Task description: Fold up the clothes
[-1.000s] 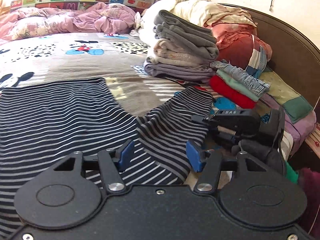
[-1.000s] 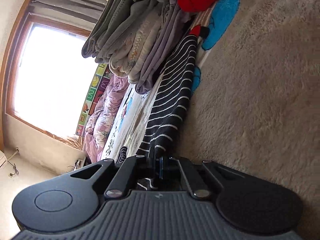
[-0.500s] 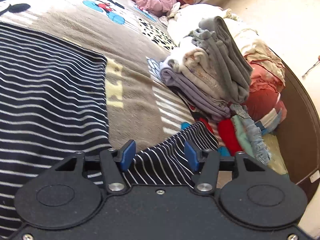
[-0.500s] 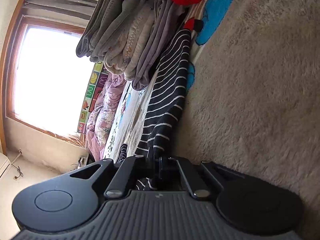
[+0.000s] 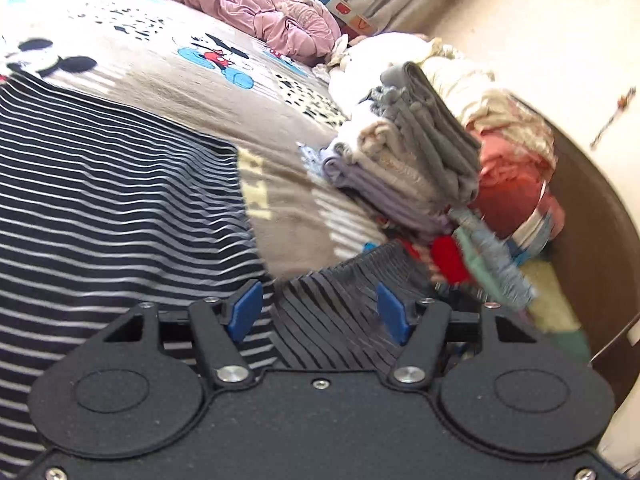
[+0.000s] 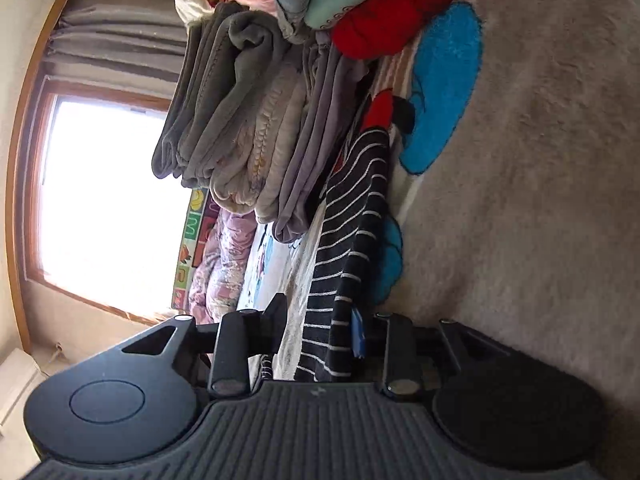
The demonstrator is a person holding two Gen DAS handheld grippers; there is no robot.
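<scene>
Your right gripper [image 6: 320, 334] is letting go: its jaws are opening, and the sleeve [image 6: 352, 240] of the striped shirt [image 5: 120, 208] hangs between them, lying against the blue pad [image 6: 359, 334] on one side and clear of the other finger, so nothing pinches it now. Your left gripper [image 5: 320, 312] has its jaws spread and widening too; the sleeve lies beneath and between the blue pads without being pressed, as far as the blur allows.

Outward from there, the shirt's body is spread flat across the cartoon-print blanket [image 5: 168, 68] to the left in the left wrist view, with the sleeve reaching out toward the stack of folded clothes [image 5: 404, 160] near the headboard [image 5: 592, 216]. That stack, and the red and denim pieces [image 5: 480, 252] beside it, look finished.

As for this shirt, you seem early in the fold: the sleeve is stretched out but not yet brought over the body, and the body itself shows no fold.
</scene>
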